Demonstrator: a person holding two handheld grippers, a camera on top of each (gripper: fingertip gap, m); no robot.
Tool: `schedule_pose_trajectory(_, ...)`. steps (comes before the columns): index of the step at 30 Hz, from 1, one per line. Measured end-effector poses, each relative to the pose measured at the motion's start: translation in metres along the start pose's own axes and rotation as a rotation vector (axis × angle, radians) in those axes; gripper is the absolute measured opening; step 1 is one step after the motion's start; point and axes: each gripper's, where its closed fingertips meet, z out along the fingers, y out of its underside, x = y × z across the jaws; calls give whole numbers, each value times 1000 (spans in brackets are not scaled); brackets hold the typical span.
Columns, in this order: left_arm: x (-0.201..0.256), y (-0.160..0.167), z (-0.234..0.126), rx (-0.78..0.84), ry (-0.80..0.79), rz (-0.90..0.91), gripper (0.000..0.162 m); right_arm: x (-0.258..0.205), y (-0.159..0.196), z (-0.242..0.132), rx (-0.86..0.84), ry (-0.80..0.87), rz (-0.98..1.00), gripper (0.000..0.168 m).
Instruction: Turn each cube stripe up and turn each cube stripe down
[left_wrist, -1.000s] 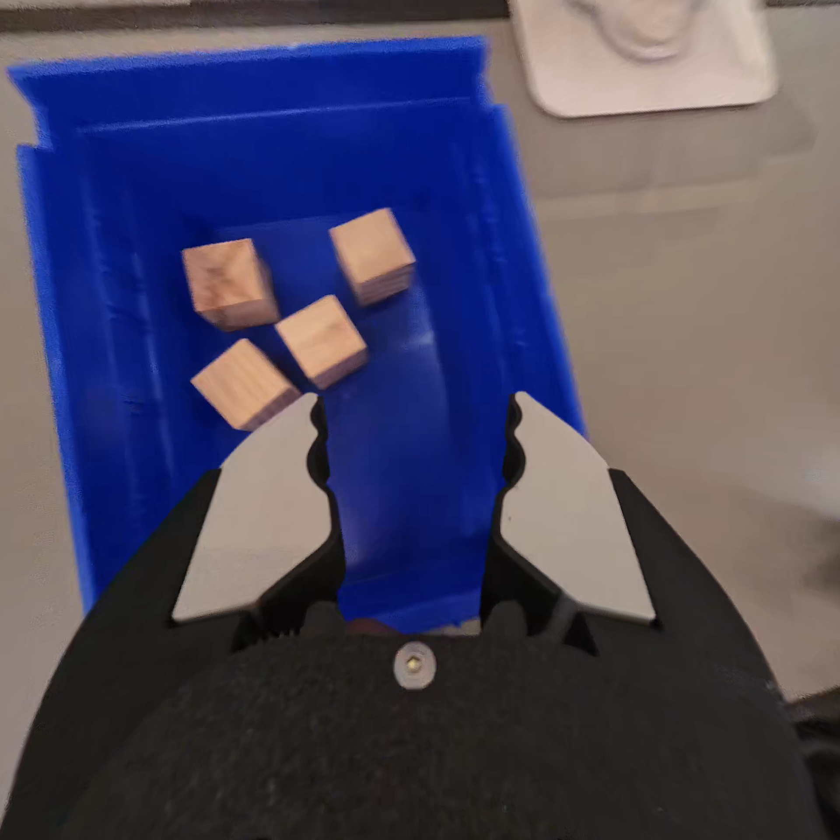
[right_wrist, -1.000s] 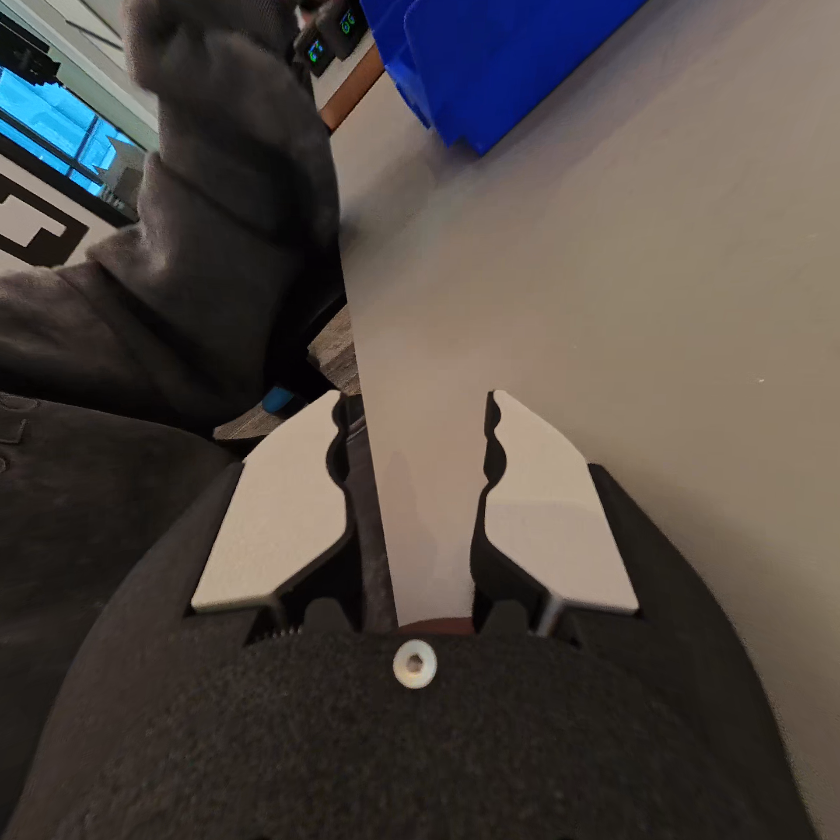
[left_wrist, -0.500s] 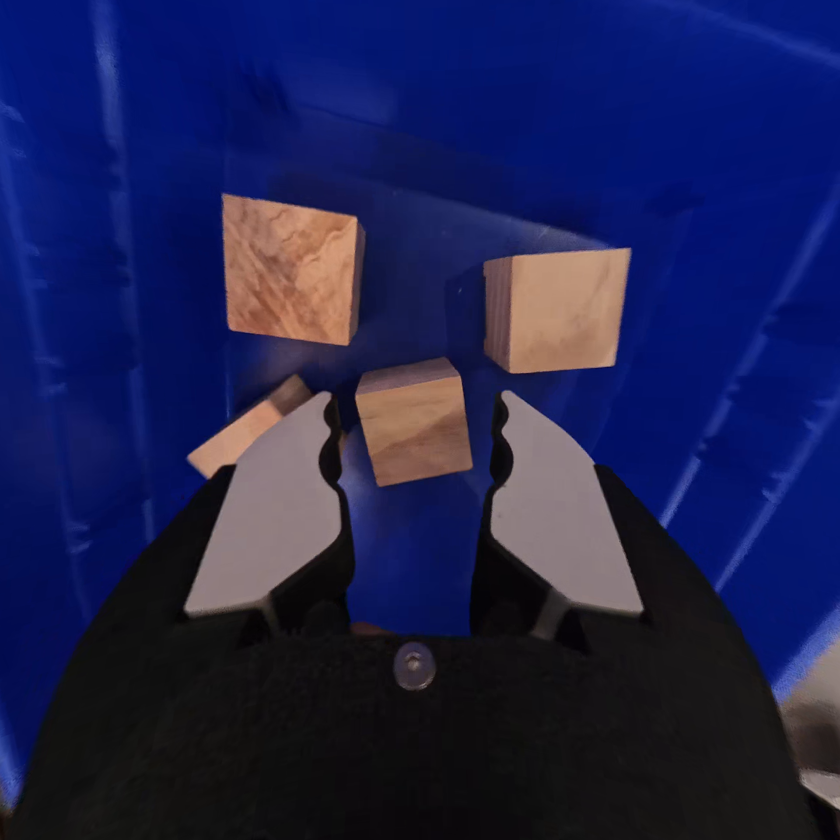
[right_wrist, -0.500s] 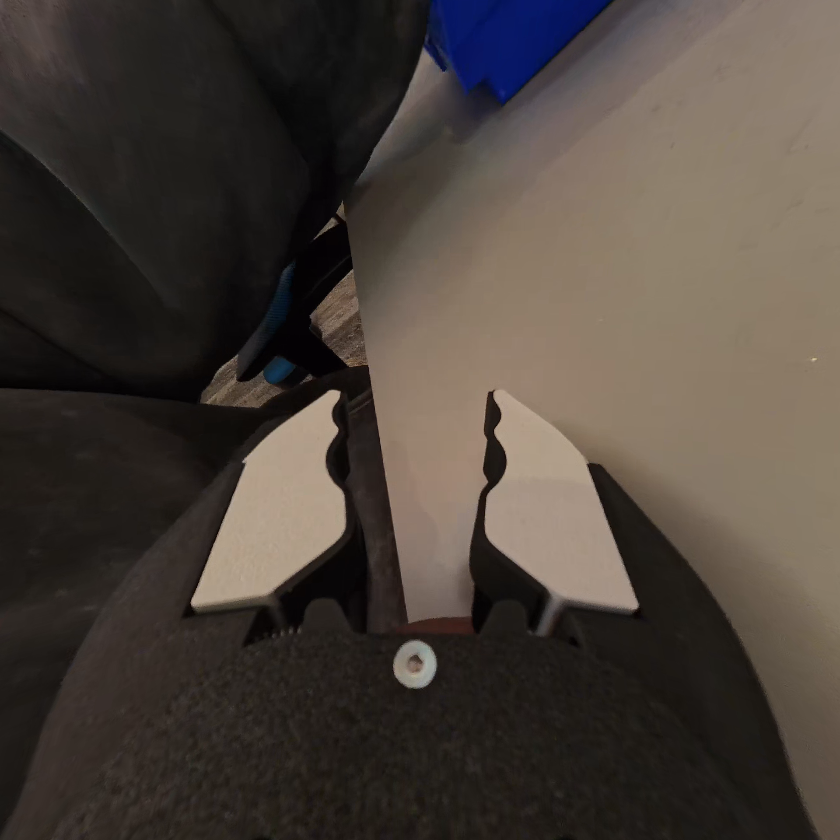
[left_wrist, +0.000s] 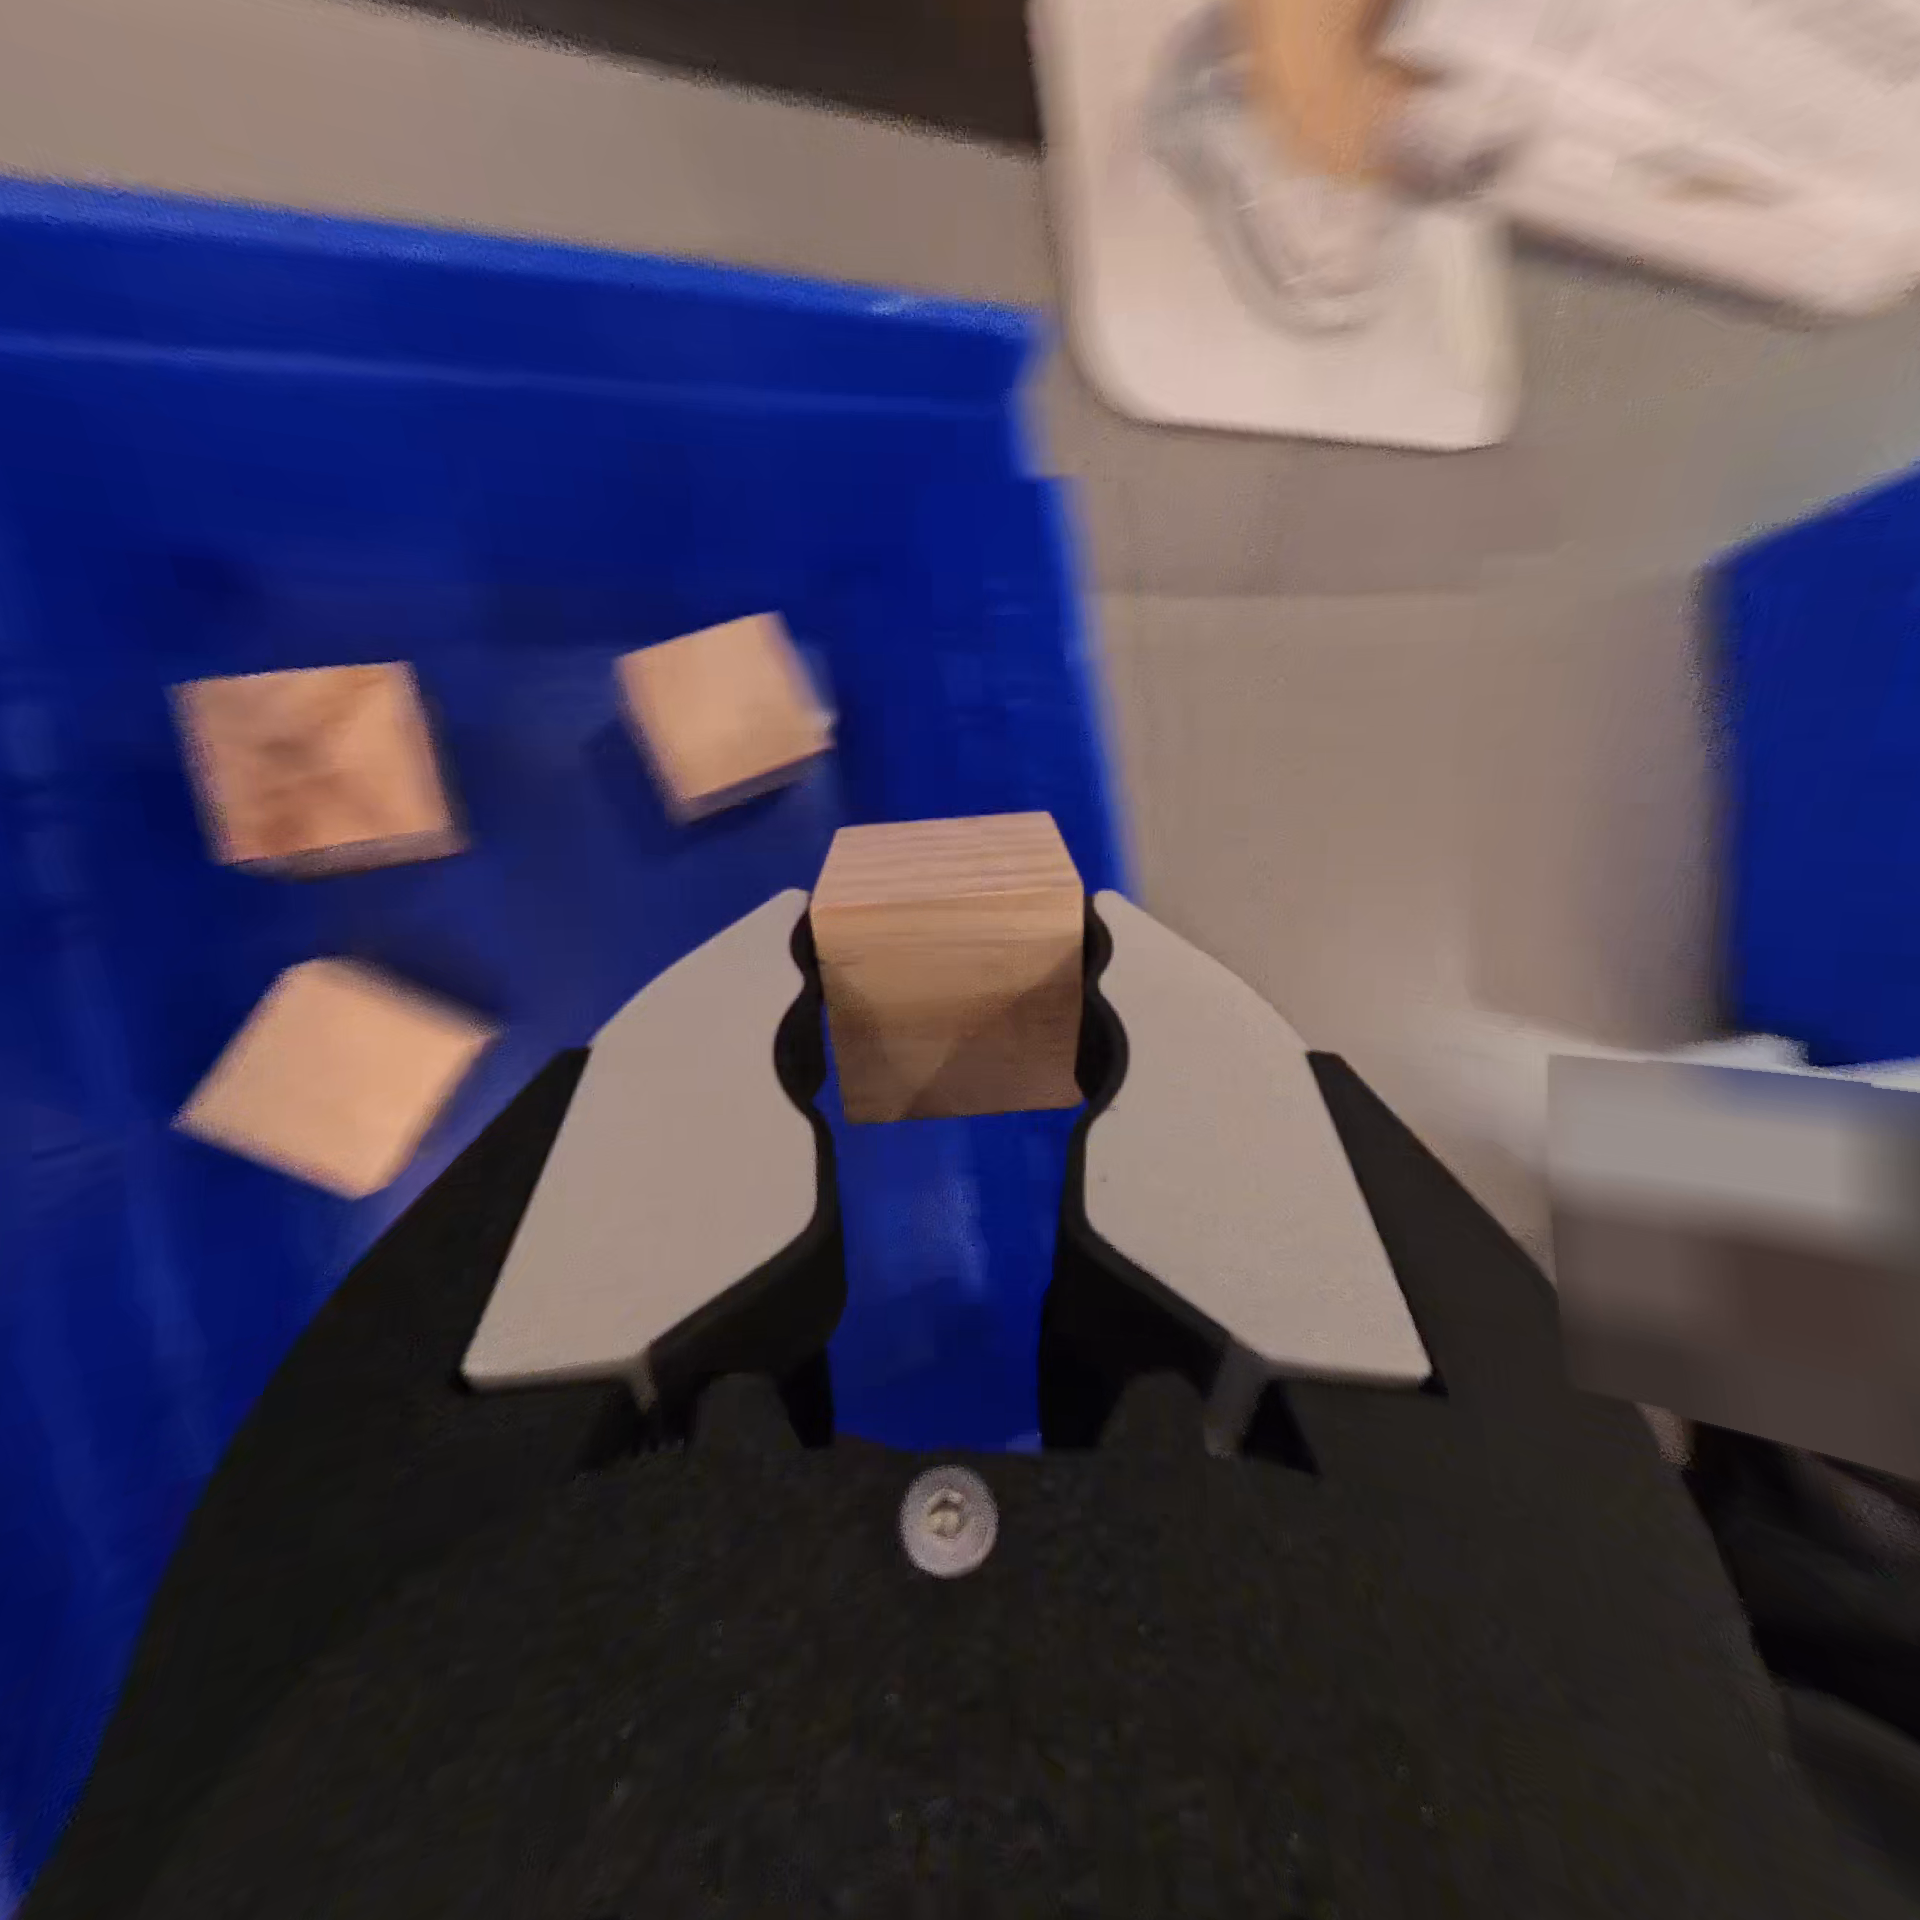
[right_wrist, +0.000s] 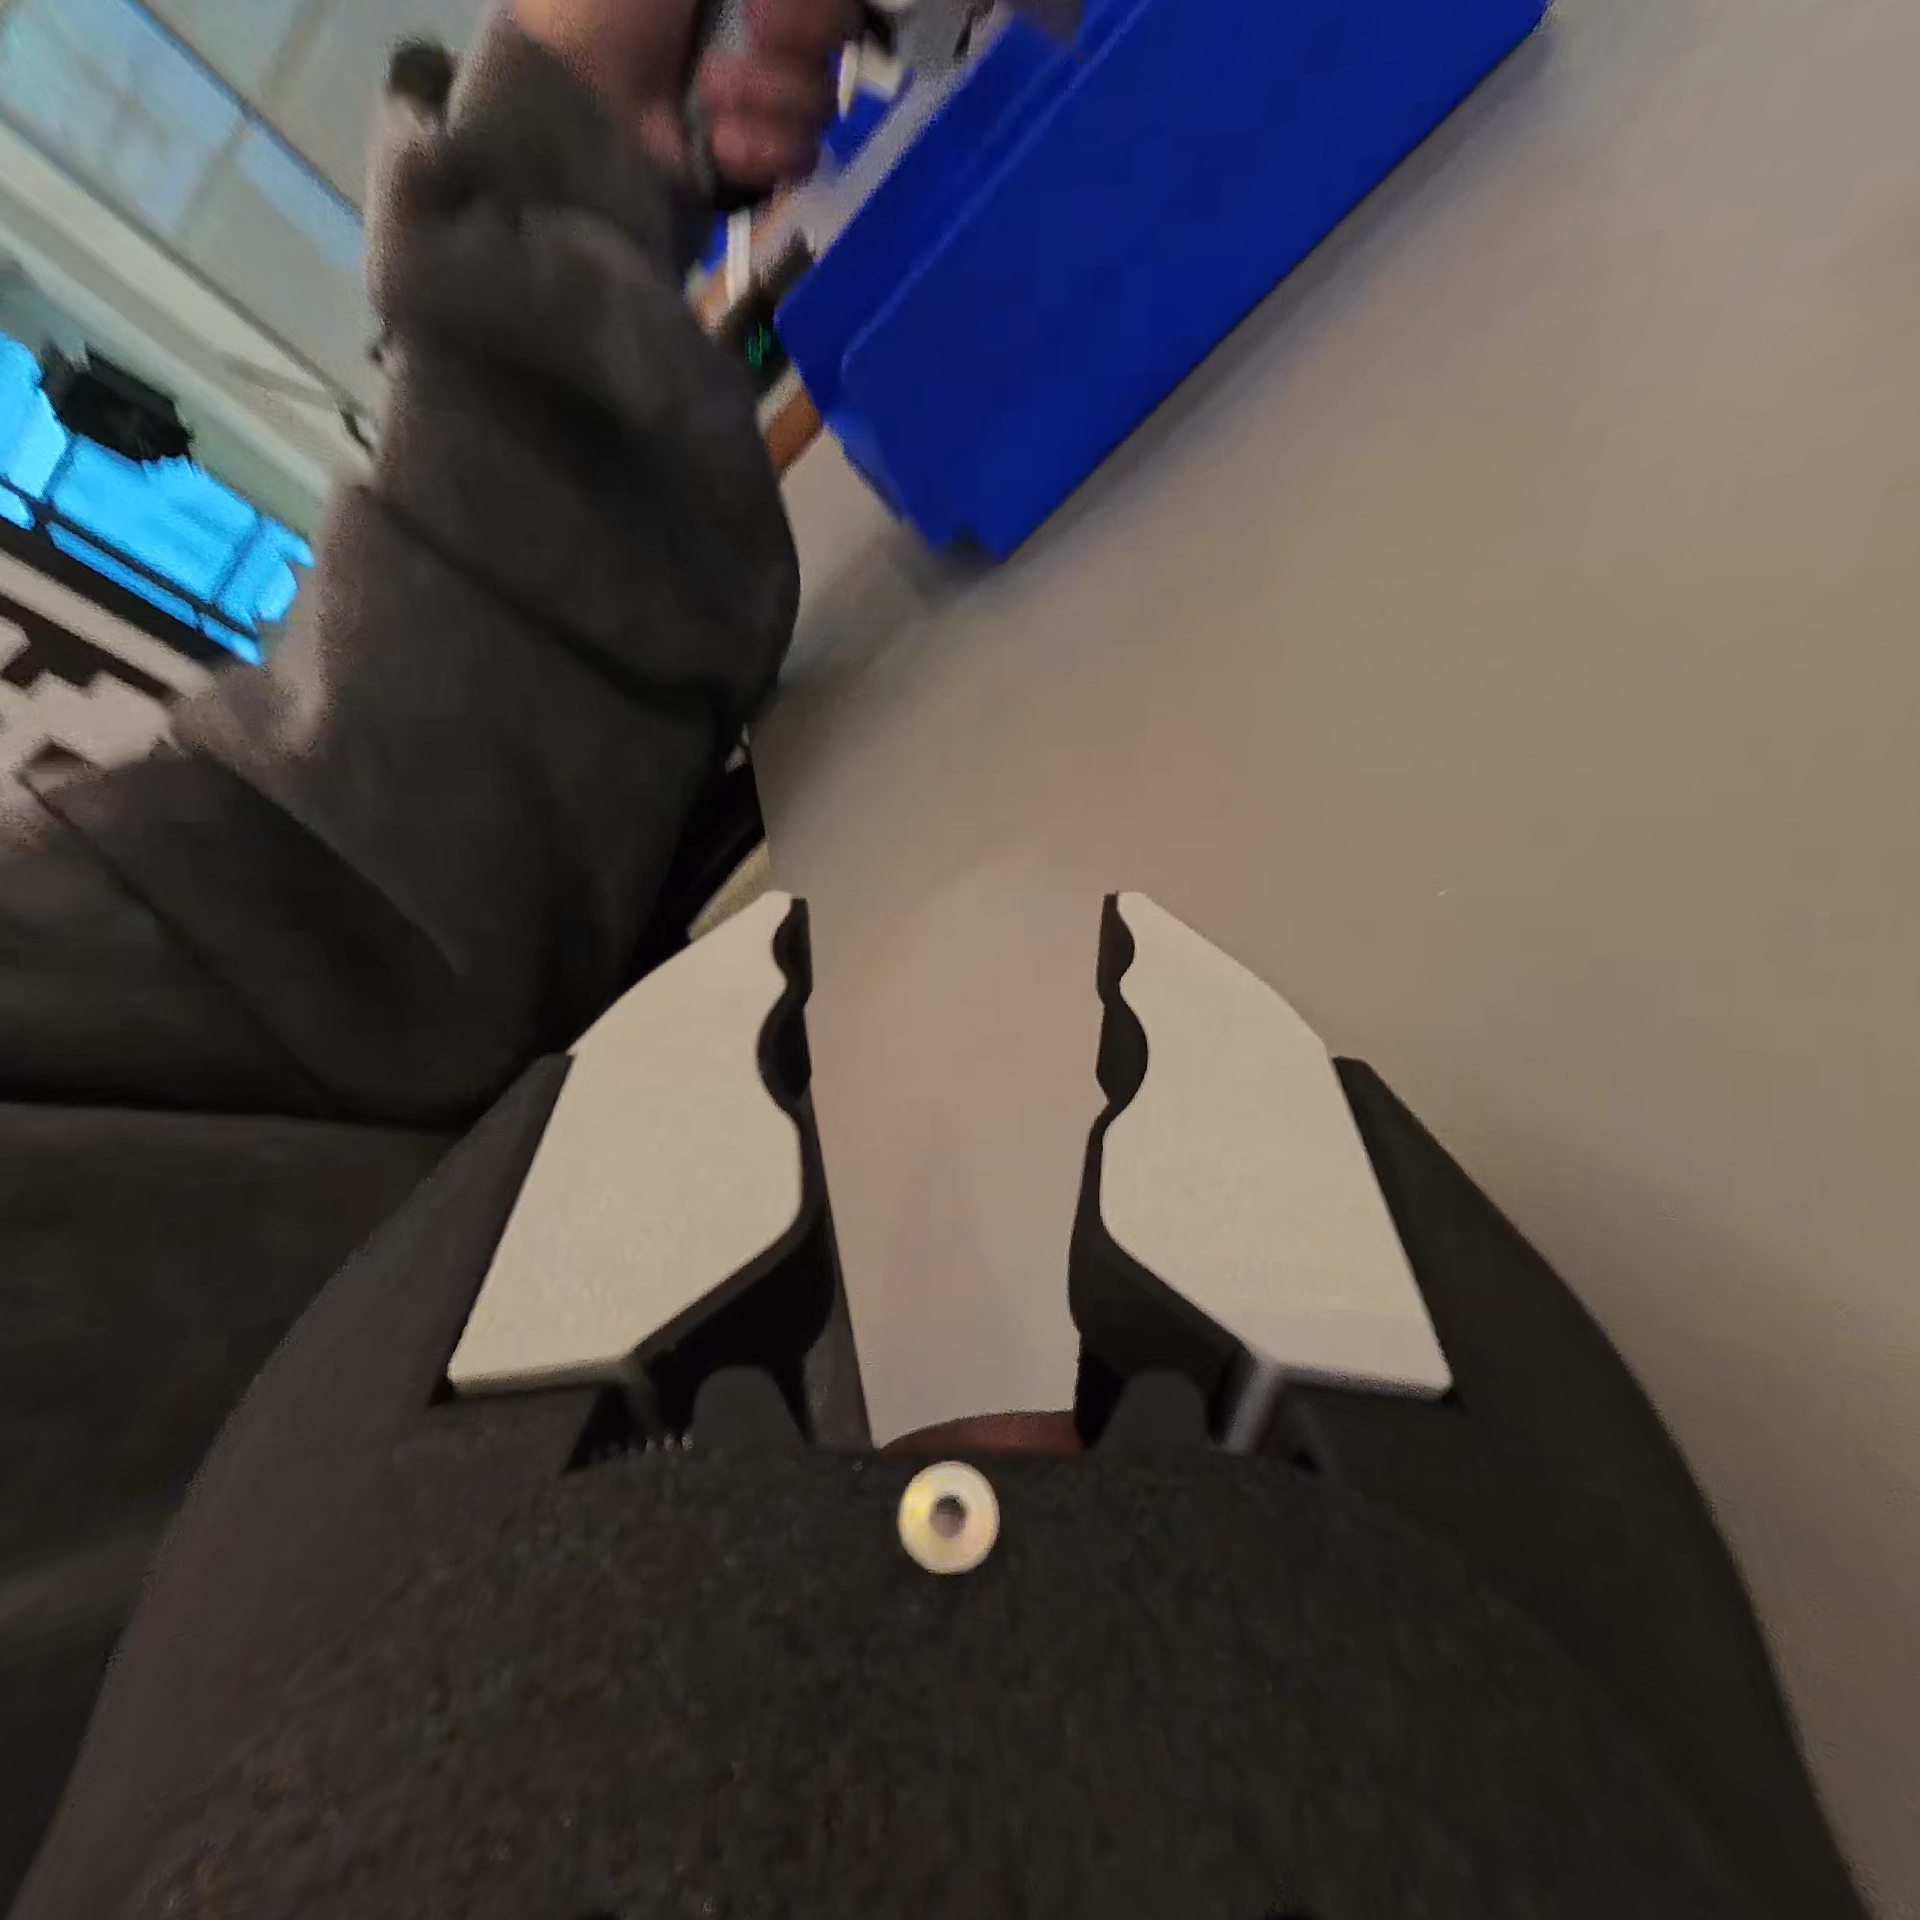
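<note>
Left claw (left_wrist: 948, 940) is now lifting one cube (left_wrist: 951, 997) above the blue bin (left_wrist: 582, 436)
Its jaws, apart half a second ago, are clamping it for turning; right claw (right_wrist: 954, 935) is idling, gaping and empty (three cubes (left_wrist: 312, 764) are waiting inside the bin).

Left wrist view looks down close over the blue bin (left_wrist: 520, 416); right wrist view skims the table (right_wrist: 1455, 831), sharing that bin.

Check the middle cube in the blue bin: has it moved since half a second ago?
Yes. The cube is now clamped in the left tool and lifted off the blue bin floor, while the three other cubes remain lying there.
</note>
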Motion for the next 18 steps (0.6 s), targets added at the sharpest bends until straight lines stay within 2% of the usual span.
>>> schedule_pose_trajectory(6,156,8,-13,199,674,130,45,11,-54,-8,206,-46,129,63)
schedule_pose_trajectory(9,221,25,-11,205,984,106,44,14,-92,-5,324,-54,148,71)
schedule_pose_trajectory(11,249,39,-7,172,1136,59,45,14,-107,5,323,-101,184,66)
schedule_pose_trajectory(13,265,51,-1,147,1226,25,45,7,-116,17,301,-177,212,66)
schedule_pose_trajectory(16,273,66,19,115,1173,46,45,5,-128,26,361,-199,219,69)
schedule_pose_trajectory(18,276,70,22,135,1155,91,44,4,-125,33,333,-196,214,70)
